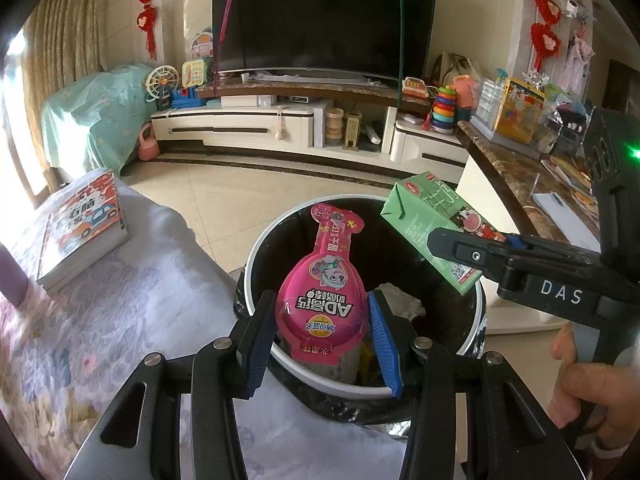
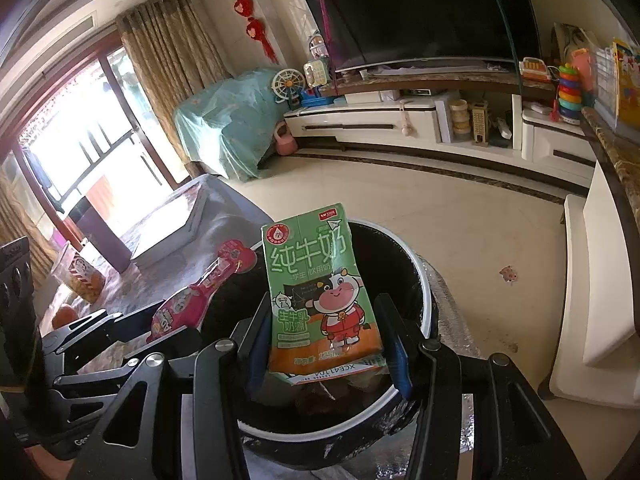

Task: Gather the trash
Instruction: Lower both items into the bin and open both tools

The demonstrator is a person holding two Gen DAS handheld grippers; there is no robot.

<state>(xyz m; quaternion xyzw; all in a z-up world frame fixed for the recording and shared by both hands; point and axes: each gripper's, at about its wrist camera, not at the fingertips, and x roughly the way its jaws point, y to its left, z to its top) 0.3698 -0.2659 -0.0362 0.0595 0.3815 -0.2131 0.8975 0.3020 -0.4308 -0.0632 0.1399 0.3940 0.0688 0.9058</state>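
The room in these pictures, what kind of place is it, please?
Most likely a family living room in a home. A large television stands on a low white media cabinet, long curtains hang beside a big window, and children's toys such as a stacking-ring toy sit on the shelves.

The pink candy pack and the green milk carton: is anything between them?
No. In the left wrist view, only the bin's dark open mouth separates pink pack and carton.

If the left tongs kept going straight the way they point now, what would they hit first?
Probably the trash already lying in the black bin, below the pink wrapper that the left tongs hold; depth is unclear.
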